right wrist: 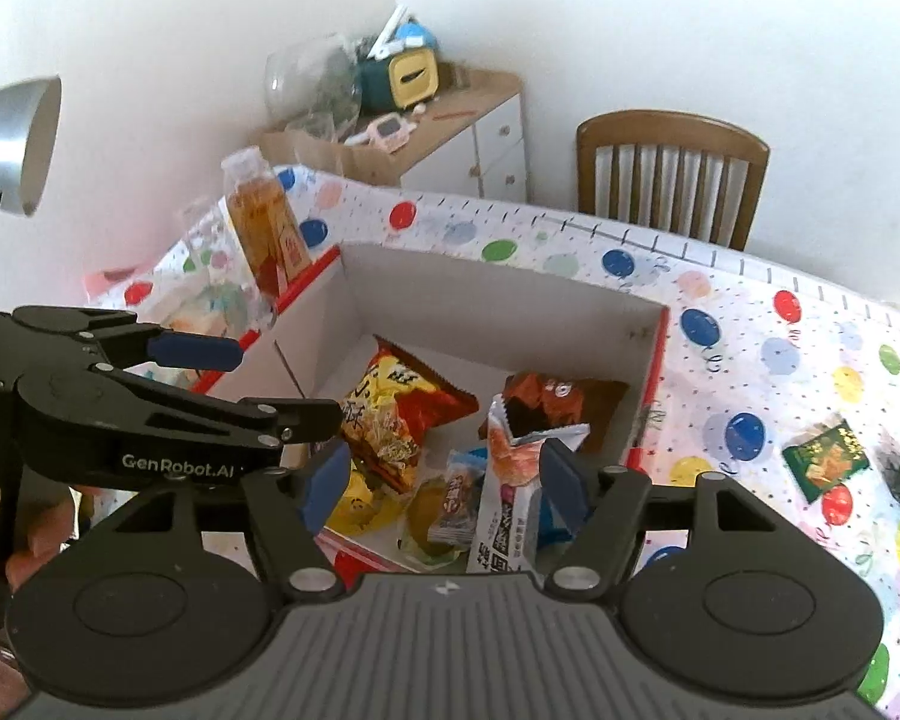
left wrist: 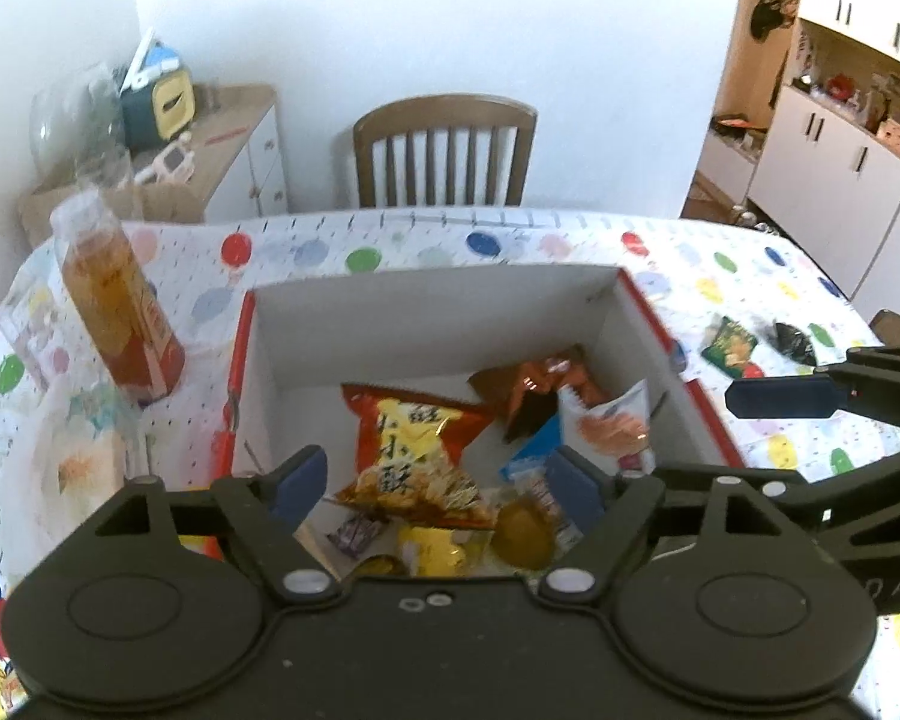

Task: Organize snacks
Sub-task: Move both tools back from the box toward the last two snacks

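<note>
The left gripper [left wrist: 435, 480] hangs spread and empty at lower centre, above the red-edged white cardboard box [left wrist: 438, 324] of snack packets; the right gripper [right wrist: 444, 474], also spread, holds nothing; a green snack packet [right wrist: 825, 455] lies on the balloon-print tablecloth [right wrist: 750, 312] at right.

One open cardboard box [left wrist: 438, 312] sits on the desk [left wrist: 510, 240]. Inside it lie about eight snack packets: one large red and yellow bag [left wrist: 414, 456], one brown packet [left wrist: 540, 384], one white packet with an orange picture [left wrist: 615, 426], one blue packet [left wrist: 531, 456], one small purple one [left wrist: 357, 534], one yellow one [left wrist: 435, 549], one olive round one [left wrist: 525, 531] and one small printed one [right wrist: 456, 495]. Outside the box, to the right, lie two more: one green packet [left wrist: 729, 345] and one black packet [left wrist: 795, 339]. One bottle of amber drink [left wrist: 117, 300] stands to the left of the box. One wooden chair [left wrist: 444, 150] stands at the far side.
</note>
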Available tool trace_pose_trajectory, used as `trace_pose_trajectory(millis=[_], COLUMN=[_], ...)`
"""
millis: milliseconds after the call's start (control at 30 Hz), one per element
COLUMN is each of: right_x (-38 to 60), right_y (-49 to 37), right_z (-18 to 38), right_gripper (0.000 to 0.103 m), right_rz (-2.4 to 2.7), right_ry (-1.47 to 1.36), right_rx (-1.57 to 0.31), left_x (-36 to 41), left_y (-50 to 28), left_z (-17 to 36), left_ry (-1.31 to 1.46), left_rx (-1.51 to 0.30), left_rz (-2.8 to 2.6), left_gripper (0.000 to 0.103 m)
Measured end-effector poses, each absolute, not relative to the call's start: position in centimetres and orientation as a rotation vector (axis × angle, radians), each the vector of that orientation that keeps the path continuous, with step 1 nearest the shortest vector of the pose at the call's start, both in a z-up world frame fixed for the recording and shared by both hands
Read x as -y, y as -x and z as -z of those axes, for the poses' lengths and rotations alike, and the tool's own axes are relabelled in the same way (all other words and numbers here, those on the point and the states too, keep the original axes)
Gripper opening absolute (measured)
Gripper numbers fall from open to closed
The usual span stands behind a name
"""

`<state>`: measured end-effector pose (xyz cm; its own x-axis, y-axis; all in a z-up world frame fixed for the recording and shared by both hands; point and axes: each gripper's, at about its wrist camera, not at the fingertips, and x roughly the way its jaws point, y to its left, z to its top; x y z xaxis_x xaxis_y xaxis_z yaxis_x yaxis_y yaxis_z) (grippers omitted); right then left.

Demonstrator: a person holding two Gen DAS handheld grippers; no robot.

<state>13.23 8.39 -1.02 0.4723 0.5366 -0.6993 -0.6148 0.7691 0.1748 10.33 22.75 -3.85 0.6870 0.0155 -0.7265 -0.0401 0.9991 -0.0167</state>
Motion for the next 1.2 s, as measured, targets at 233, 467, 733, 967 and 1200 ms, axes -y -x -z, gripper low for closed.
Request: trace_pose_trajectory(millis=[233, 467, 733, 967, 1200], right_x=[-5.0, -0.2, 7.3, 13.8, 18.7], right_y=[-12.1, -12.4, -14.4, -16.6, -20.0], right_z=[0.0, 0.1, 1.0, 2.0, 3.8], right_gripper=[0.078, 0.079, 0.079, 0.079, 0.079], right_rz=[-0.663, -0.614, -0.555, -0.527, -0.498], right_ry=[0.071, 0.043, 0.037, 0.057, 0.111], right_rx=[-0.779, -0.773, -0.781, -0.780, -0.794], left_x=[-20.7, -17.0, -10.6, -4.5, 0.6], left_y=[-10.2, -11.2, -13.4, -16.4, -19.9], left_z=[2.7, 2.5, 2.8, 3.5, 4.9], left_ry=[0.016, -0.004, -0.005, -0.010, -0.021], left_rx=[-0.771, -0.749, -0.734, -0.742, -0.760], left_rz=[0.003, 0.048, 0.095, 0.134, 0.156], left_gripper=[0.087, 0.093, 0.102, 0.103, 0.102])
